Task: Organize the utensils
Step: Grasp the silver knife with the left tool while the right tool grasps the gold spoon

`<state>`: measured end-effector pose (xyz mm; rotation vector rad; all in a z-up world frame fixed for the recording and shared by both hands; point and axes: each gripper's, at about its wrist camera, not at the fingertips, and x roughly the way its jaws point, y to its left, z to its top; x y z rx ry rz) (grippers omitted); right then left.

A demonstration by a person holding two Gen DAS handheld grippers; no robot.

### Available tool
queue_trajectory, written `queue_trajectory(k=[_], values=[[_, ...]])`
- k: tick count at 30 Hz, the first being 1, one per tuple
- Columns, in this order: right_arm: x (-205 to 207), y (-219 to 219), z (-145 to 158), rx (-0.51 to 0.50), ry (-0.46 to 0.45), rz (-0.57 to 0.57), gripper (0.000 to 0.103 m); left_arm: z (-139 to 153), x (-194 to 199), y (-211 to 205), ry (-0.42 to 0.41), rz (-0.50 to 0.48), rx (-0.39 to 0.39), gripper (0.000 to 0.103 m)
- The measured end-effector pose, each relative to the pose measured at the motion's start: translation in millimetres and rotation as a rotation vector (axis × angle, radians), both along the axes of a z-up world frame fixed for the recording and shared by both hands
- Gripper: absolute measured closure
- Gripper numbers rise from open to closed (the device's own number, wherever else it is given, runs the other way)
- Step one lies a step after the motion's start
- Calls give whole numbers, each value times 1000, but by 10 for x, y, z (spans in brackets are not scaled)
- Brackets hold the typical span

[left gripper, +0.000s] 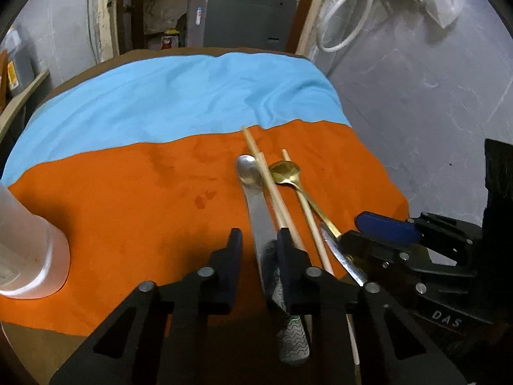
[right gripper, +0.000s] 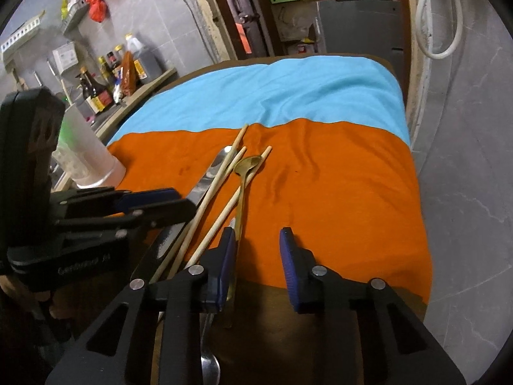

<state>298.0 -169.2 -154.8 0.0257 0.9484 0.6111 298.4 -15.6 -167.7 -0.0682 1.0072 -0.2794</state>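
Hovering low over the orange cloth (left gripper: 128, 208), both grippers w/ jaws apart, gripping nothing. Left gripper (left gripper: 259, 240): silver knife (left gripper: 261, 215) lies between its jaws, hard against the right finger; chopsticks (left gripper: 272, 186) just right of that finger. Right gripper (right gripper: 256, 240): gold spoon (right gripper: 245, 173) runs along its left finger, bare cloth between the jaws. White cup (left gripper: 29, 250) sits well left of the left jaws.

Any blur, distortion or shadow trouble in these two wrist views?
Left wrist view: strong fisheye bowing at the table edge, dark vignette corners, the left claw casts a shadow on the orange cloth, slightly soft near the chopsticks. Right wrist view: same bowing, the gold spoon fairly sharp, shadow beneath the right claw.
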Motion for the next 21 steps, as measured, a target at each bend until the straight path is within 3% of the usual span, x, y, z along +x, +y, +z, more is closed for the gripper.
queue_trajectory(k=[9,17,21], values=[[107,107,-13,-51,-5,-7,79,-4,30,-64,26,-15,2,85],[177,117,-25,-86,-17,-34,97,-40,187,-160,47,-12,57,88],[174,66,-19,-100,-19,-54,98,-43,203,-140,50,7,66,90]])
